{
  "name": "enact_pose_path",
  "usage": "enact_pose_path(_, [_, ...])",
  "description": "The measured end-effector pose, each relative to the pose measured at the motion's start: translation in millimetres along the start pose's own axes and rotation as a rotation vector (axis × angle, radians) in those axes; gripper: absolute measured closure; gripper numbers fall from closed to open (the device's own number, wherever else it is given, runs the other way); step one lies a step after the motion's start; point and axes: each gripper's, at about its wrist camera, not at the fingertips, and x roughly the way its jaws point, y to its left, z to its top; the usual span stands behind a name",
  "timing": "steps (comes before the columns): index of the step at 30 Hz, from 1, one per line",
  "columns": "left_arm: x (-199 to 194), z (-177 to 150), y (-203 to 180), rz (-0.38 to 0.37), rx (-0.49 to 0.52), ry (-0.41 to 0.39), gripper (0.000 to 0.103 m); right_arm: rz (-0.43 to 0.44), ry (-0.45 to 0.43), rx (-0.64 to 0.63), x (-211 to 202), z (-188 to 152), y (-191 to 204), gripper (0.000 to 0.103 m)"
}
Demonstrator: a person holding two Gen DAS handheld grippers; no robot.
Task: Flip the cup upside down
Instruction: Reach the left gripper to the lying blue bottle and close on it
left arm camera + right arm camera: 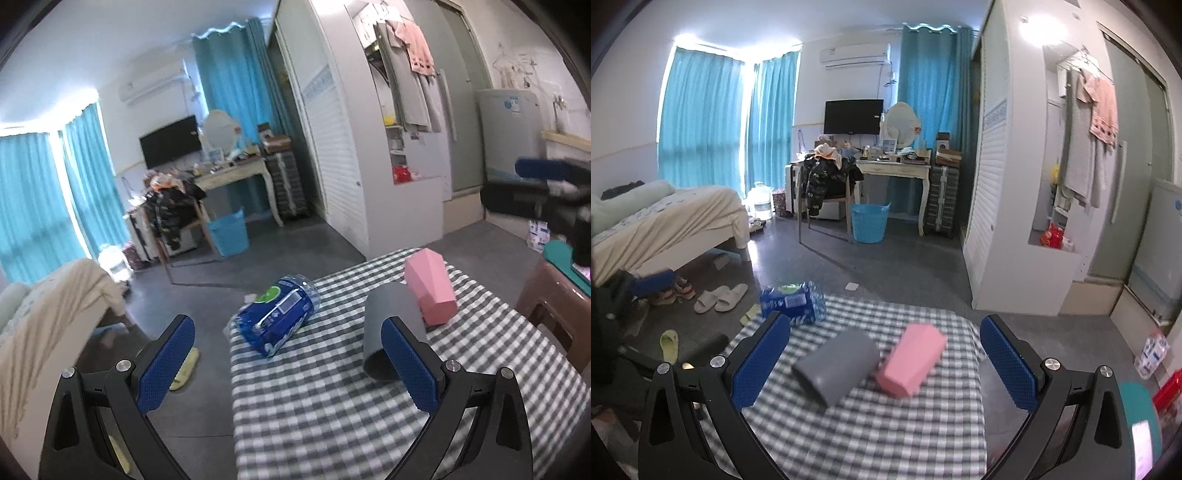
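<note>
Bedroom, teal curtains, grey floor; a small table under a grey-and-white checked cloth (871, 435) fills the near ground in both wrist views.

Left to right on the cloth, right wrist view: blue-labelled plastic bottle pack (793, 301) at the far left corner, lying on its side, partly over the edge. Next, grey cup (836, 365) on its side, open mouth toward the near left, base toward the far right. Just beside it on the right, pink cup (911, 360), also on its side, faceted body; near end appears to touch or almost touch the grey cup, cannot tell which.

Left wrist view gives the same order: bottle pack (279, 314), grey cup (389, 328) with mouth facing near, pink cup (430, 290) behind and right of it.

Left gripper (291, 365): blue pads spread wide, nothing between them; right pad overlaps the grey cup in the frame, contact unclear. Right gripper (886, 362): jaws wide apart, empty, held above the near side of the table, both cups framed between the fingers.

Far floor: blue tub (870, 221), slippers (720, 297) at left.
</note>
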Motion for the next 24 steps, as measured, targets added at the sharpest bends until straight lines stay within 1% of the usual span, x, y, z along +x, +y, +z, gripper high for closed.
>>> enact_pose_path(1, [13,0,3,-0.014,0.005,0.008,0.0,0.003,0.004,-0.005,9,5,0,0.0])
enact_pose_path(4, [43,-6,5,-0.021,0.026,0.03,0.0,0.031,0.026,0.004,32,9,-3,0.0])
enact_pose_path(10, [94,-21,8,-0.042,0.107,0.075,0.0,0.029,0.113,0.065,80,-7,-19,0.0])
enact_pose_path(12, [104,-25,9,-0.063,0.106,0.074,0.0,0.024,0.137,0.072,91,-12,-21,0.0])
enact_pose_path(15, [117,-28,13,-0.069,0.101,0.071,0.0,0.008,0.155,0.073,101,-18,-23,0.0])
enact_pose_path(18, [129,-27,23,-0.076,0.074,0.073,0.0,0.006,0.169,0.075,111,-22,-22,0.0])
enact_pose_path(20, [135,-25,33,-0.104,0.042,0.089,0.0,0.016,0.187,0.068,119,-23,-18,0.0])
enact_pose_path(21, [136,-24,37,-0.106,0.031,0.086,0.0,0.024,0.194,0.064,123,-22,-18,0.0])
enact_pose_path(23, [141,-20,46,-0.088,0.03,0.073,0.0,0.035,0.208,0.055,130,-22,-15,0.0])
enact_pose_path(24, [144,-18,49,-0.095,0.027,0.068,0.0,0.032,0.212,0.051,133,-21,-12,0.0])
